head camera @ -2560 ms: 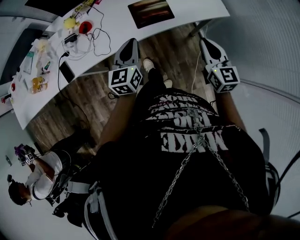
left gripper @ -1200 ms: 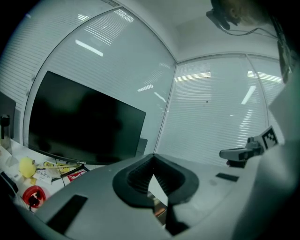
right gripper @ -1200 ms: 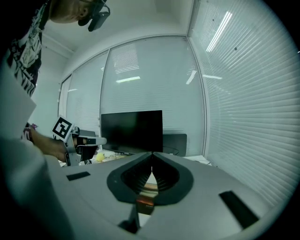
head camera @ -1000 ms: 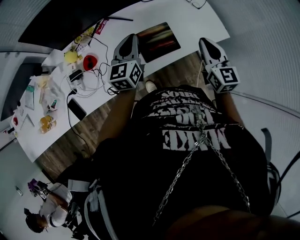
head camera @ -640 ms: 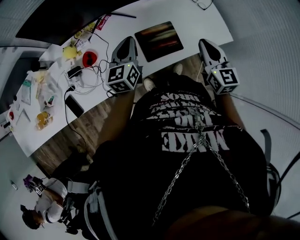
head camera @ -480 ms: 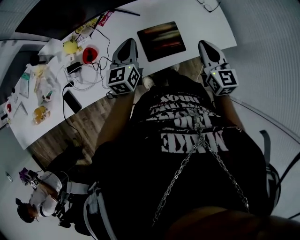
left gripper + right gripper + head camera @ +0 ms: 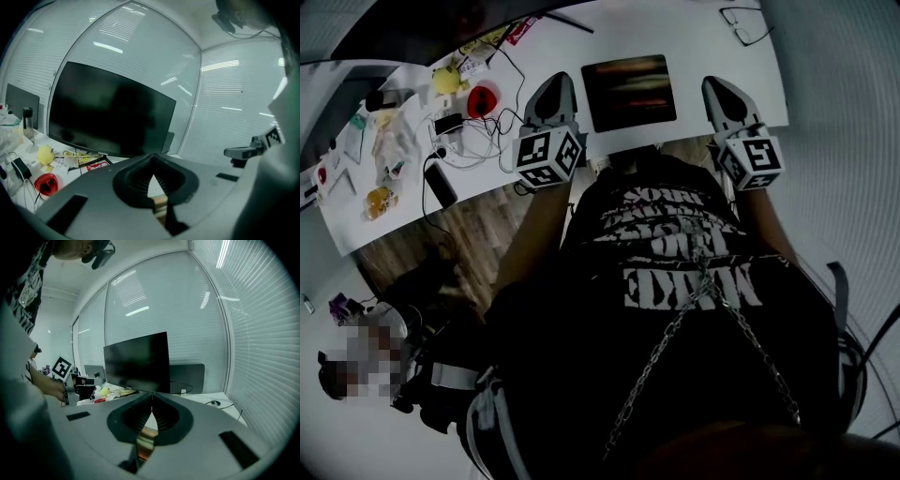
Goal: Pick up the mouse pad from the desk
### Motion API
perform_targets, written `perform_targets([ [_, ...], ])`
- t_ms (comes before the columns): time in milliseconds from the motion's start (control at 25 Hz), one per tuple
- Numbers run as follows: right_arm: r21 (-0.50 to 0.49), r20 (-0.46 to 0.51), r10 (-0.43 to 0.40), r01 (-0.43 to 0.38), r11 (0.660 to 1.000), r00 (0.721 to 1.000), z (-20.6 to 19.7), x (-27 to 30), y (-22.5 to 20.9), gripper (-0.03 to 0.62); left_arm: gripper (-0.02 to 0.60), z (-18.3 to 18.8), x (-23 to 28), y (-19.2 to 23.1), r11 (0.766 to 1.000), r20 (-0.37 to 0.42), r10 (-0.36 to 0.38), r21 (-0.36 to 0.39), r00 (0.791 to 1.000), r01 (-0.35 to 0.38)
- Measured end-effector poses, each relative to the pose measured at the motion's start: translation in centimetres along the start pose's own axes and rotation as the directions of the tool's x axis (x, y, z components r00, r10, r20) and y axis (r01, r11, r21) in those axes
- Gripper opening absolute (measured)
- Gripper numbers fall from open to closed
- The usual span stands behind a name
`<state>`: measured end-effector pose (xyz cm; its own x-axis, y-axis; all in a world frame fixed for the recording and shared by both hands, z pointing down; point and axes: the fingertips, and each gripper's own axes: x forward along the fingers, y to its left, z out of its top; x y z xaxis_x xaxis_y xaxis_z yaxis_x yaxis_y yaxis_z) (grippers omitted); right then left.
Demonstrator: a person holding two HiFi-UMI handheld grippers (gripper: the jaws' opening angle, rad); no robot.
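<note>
**A:** What takes up the most room?

**B:** The white table (image 7: 703, 42), slanting across the top of the head view. A wide dark monitor (image 7: 108, 117) stands at its far side.

**A:** Where's the mouse pad?

**B:** The mouse pad (image 7: 628, 91) is a dark rectangle lying flat on the table near the front edge, straight ahead of the person. Neither tool has hold of it.

**A:** And the tools?

**B:** From above, the left tool (image 7: 556, 79) sits just left of the pad and the right tool (image 7: 713, 82) just right of it. On both, the jaws are pressed together with nothing between them.

**A:** Any small things?

**B:** Left of the pad there's a tangle of cables (image 7: 461, 155), a round red dish (image 7: 483, 97) and a yellow lump (image 7: 443, 80). A pair of glasses (image 7: 748, 23) lies toward the table's far right corner.
</note>
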<state>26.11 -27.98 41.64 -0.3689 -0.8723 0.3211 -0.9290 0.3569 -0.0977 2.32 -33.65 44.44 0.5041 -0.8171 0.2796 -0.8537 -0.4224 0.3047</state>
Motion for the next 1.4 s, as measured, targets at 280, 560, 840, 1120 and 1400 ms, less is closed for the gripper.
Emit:
perform_targets([
  [280,0.009,0.000,0.082,-0.082,0.997,0.997,1.2,2.8,-5.0,0.002,0.007,0.8,3.3,-1.5,0.997,0.008,0.074,0.032,0.997,-0.075],
  [560,0.044,-0.029,0.163,-0.162,0.986,0.986,-1.0,5.4,-6.1,0.002,0.006,-1.6,4.8,-0.6,0.989,0.003,0.135,0.057,0.991,-0.135],
  [840,0.040,-0.063,0.097,-0.095,0.995,0.993,-2.6,8.5,-6.4,0.002,0.007,-4.3,6.4,2.5,0.989,-0.039,0.140,0.055,0.989,-0.138],
  [1120,0.046,-0.155,0.051,-0.044,0.998,0.987,-6.3,10.9,-5.5,0.002,0.007,-8.6,8.1,5.2,0.992,-0.138,0.107,-0.055,0.985,-0.116],
  [1400,0.009,-0.261,0.039,-0.038,0.999,0.965,-11.4,12.6,-4.8,0.003,0.008,-13.6,9.4,5.6,0.996,-0.247,0.069,-0.044,0.967,-0.082],
])
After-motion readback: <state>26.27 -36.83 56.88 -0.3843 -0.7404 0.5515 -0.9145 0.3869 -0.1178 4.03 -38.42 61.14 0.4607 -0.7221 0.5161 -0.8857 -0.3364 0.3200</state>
